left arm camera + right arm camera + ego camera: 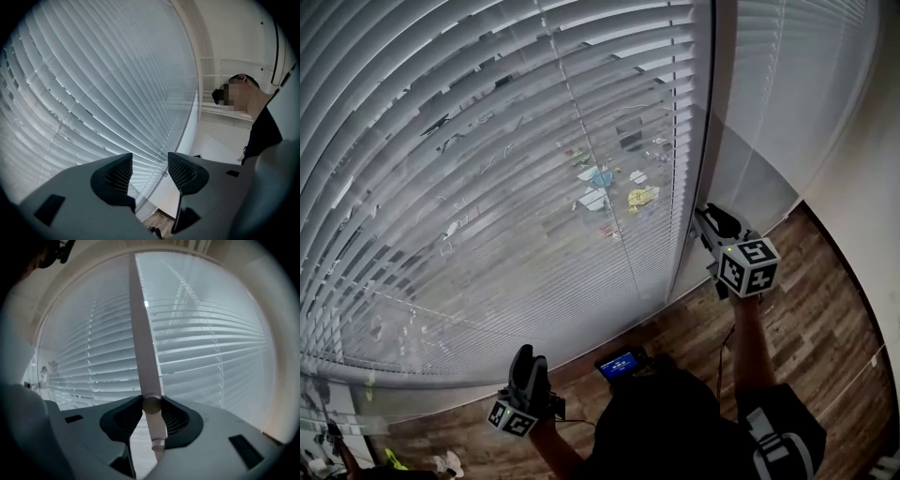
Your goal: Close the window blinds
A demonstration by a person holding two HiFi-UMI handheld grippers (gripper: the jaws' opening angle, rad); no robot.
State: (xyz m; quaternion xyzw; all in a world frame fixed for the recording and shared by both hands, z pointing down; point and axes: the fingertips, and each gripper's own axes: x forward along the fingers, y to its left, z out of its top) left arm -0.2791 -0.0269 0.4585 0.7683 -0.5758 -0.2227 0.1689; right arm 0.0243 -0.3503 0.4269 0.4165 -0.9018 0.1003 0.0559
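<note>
Window blinds of white horizontal slats (487, 169) hang fully lowered across the pane in front of me. The slats are tilted enough that outdoor shapes show through, so I judge the closing unfinished. My right gripper (151, 411) is clamped on the slim white tilt wand (142, 348) at the blind's right edge. My left gripper (150, 171) is spread and empty. No legible writing or brand, only square patterns on the marker cube (748, 267).
</note>
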